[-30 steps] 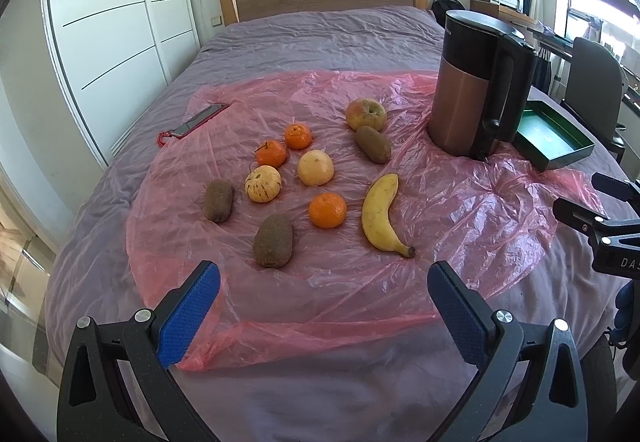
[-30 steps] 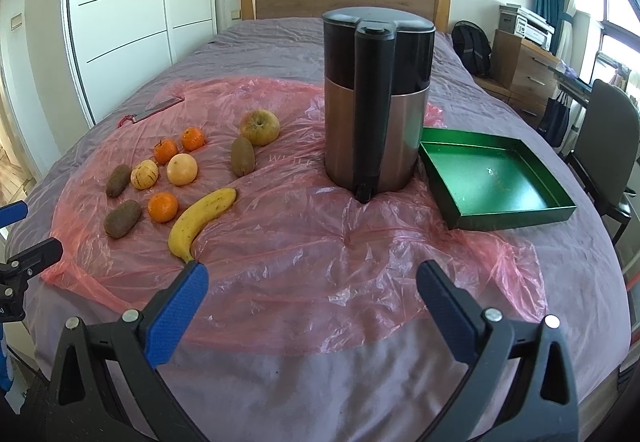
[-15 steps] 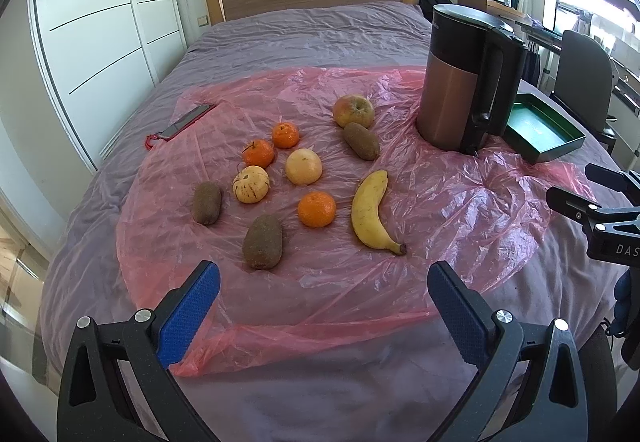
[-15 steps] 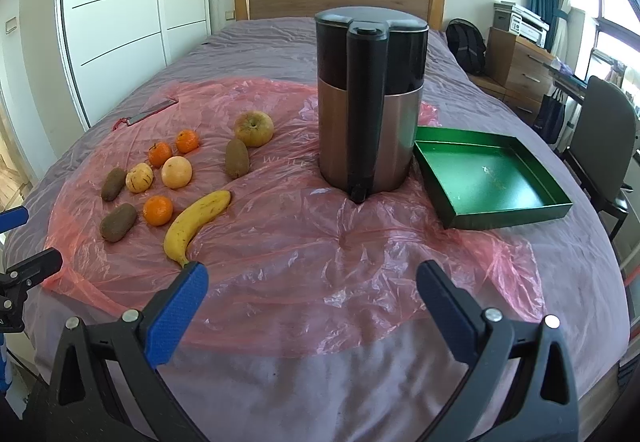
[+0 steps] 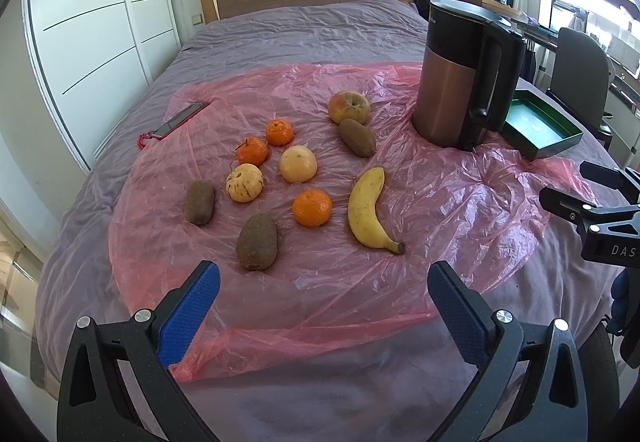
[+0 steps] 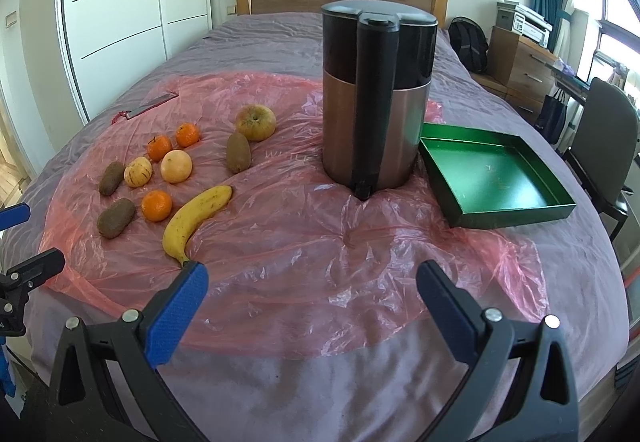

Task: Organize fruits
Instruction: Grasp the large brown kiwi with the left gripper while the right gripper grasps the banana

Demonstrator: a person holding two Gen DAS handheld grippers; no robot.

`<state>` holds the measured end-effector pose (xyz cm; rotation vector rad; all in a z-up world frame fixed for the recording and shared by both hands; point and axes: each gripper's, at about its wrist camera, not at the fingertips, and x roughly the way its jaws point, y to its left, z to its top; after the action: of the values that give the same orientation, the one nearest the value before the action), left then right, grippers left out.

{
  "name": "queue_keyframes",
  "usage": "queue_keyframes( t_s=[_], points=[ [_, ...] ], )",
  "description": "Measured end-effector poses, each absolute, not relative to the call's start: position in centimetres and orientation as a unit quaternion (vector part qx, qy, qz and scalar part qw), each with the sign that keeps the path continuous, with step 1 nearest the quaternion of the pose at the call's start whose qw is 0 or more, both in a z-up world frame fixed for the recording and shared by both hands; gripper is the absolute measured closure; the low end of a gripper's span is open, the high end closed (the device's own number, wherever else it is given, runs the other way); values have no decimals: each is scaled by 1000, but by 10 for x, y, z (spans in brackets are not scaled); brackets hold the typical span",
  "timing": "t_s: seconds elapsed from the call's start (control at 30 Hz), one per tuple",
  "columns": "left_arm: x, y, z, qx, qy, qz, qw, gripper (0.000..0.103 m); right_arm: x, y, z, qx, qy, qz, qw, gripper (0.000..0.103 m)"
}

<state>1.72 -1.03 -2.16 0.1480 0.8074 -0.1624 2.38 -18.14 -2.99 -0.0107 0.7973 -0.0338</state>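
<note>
Above the bed, both my left hand-held gripper (image 5: 323,296) and right hand-held gripper (image 6: 312,296) hang wide open, empty; nothing is sorted yet, so next I should probably reach for the banana (image 5: 368,207) and carry it to the green tray (image 6: 516,209).

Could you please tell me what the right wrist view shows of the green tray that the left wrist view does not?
Only the right wrist view shows the green tray whole, with its empty floor, beside the kettle. Only the left wrist view shows the kettle hiding part of the tray, and the open right claw at its edge. Both show the banana, the apple and the pink plastic sheet.
</note>
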Motion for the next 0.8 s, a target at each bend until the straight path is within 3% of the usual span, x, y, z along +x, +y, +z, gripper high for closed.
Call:
queue_keyframes(
  t_s=[0.4,0.8],
  points=[
    [36,30,-32,33,423,-72,903,1,42,-176,-37,58,415,17,908,0],
    [77,78,-62,41,455,-36,889,1,96,-104,-63,37,464,106,879,0]
  ],
)
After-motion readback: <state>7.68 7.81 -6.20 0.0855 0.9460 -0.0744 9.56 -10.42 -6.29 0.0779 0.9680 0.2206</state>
